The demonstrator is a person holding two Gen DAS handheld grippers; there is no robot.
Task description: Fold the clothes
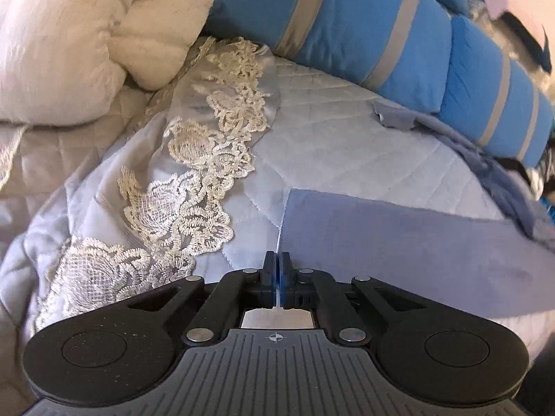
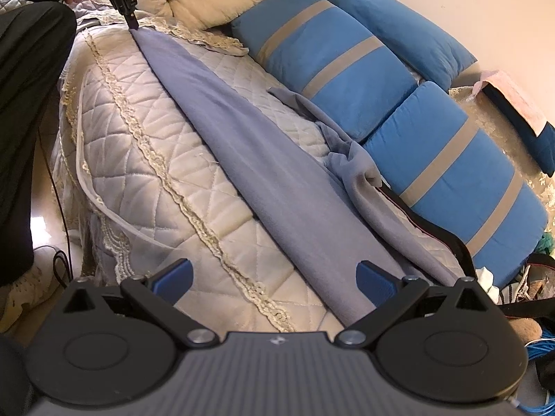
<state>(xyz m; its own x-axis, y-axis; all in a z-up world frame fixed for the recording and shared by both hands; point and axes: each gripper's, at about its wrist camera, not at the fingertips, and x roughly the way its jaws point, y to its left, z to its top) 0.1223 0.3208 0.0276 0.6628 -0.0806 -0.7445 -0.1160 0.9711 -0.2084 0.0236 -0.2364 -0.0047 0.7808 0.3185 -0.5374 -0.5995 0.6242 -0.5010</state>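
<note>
Right wrist view, left to right: a person's dark sleeve (image 2: 31, 69), my left gripper (image 2: 133, 26) clenched at the far corner of the lilac cloth (image 2: 277, 190), my right gripper (image 2: 274, 274) released and spread wide over the cloth's near end, blue cushions (image 2: 347, 69). Left wrist view: cream duvet (image 1: 69, 34), lace trim (image 1: 194, 173) on the quilted cover (image 1: 347, 131), left fingers (image 1: 269, 267) pressed together beside the cloth's edge; whether fabric is pinched I cannot tell.

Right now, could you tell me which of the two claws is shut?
The left claw, at the far end of the purple cloth; the right claw gapes.
</note>
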